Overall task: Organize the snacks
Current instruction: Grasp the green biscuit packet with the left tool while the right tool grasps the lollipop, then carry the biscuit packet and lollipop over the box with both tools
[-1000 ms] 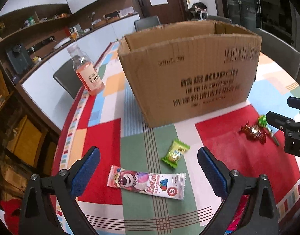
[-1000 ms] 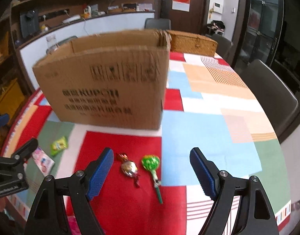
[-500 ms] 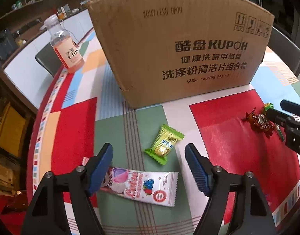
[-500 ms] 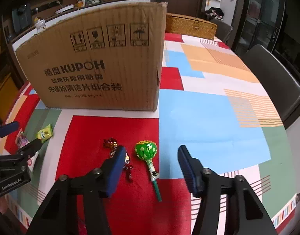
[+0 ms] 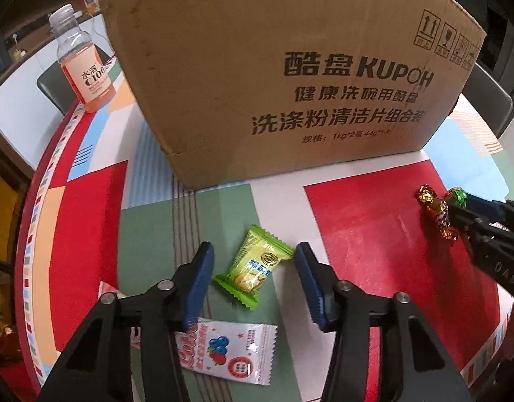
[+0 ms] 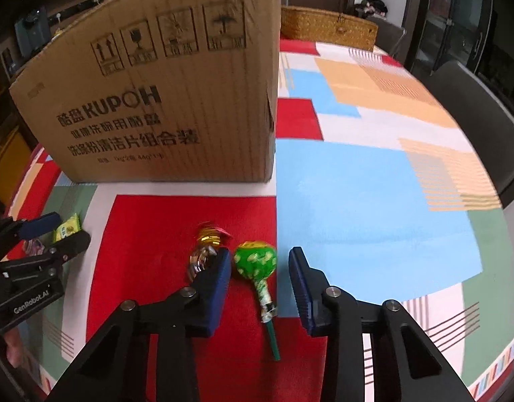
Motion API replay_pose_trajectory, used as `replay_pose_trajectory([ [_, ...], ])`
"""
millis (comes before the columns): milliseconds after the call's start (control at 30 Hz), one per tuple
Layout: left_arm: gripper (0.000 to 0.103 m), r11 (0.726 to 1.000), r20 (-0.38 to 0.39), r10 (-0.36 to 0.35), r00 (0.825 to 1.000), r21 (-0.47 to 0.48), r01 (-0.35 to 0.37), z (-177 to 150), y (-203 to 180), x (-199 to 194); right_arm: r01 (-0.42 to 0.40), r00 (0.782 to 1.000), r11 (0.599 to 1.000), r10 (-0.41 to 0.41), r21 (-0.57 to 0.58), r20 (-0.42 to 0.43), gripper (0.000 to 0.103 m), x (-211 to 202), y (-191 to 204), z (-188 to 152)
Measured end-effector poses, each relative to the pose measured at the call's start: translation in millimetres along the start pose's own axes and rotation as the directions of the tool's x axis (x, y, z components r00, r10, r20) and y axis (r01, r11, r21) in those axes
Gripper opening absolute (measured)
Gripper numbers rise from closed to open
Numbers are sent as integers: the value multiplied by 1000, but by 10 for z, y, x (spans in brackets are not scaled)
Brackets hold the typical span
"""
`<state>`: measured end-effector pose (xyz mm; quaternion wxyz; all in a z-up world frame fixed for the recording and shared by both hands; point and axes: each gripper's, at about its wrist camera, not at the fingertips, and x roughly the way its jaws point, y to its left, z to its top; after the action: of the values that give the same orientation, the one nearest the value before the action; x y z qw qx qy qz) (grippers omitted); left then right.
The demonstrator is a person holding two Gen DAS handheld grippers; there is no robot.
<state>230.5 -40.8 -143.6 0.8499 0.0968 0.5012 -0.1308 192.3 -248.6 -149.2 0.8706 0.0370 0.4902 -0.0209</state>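
My left gripper [image 5: 253, 268] is open, its jaws on either side of a green wrapped candy [image 5: 253, 268] on the tablecloth. A white and pink snack packet [image 5: 230, 351] lies just below it, partly under the left finger. My right gripper [image 6: 259, 268] is open around the head of a green lollipop [image 6: 255, 258]. A red and gold foil candy [image 6: 206, 244] lies just left of its left finger. The big cardboard box [image 5: 283, 67] stands behind the snacks; its inside is hidden.
A bottle of orange drink [image 5: 84, 63] stands at the table's left edge beside the box. A wicker basket [image 6: 327, 26] sits behind the box on the right. Dark chairs [image 6: 474, 107] ring the patchwork table. The right gripper shows in the left wrist view [image 5: 484, 231].
Both grippers came down and forward toward the table and narrowed. The left now straddles the green candy, the right straddles the lollipop head.
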Motion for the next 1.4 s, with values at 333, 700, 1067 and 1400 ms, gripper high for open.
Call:
replay_pose_trajectory([
  [333, 23, 999, -9, -50, 999, -17, 50, 23, -46, -1, -42, 999, 999, 42, 14, 8, 27, -19, -42, -16],
  [700, 22, 995, 66, -95, 993, -30, 97, 3, -38, -363, -46, 994, 998, 48, -30, 97, 27, -356, 58, 16],
  [1067, 22, 994, 182, -104, 978, -20, 109, 47, -68, -864, -80, 978, 995, 90, -58, 188, 27, -691, 109, 121],
  [1400, 22, 995, 297, -98, 950, -3, 103, 173, -83, -1302, -111, 952, 989, 134, -97, 276, 27, -1043, 181, 232],
])
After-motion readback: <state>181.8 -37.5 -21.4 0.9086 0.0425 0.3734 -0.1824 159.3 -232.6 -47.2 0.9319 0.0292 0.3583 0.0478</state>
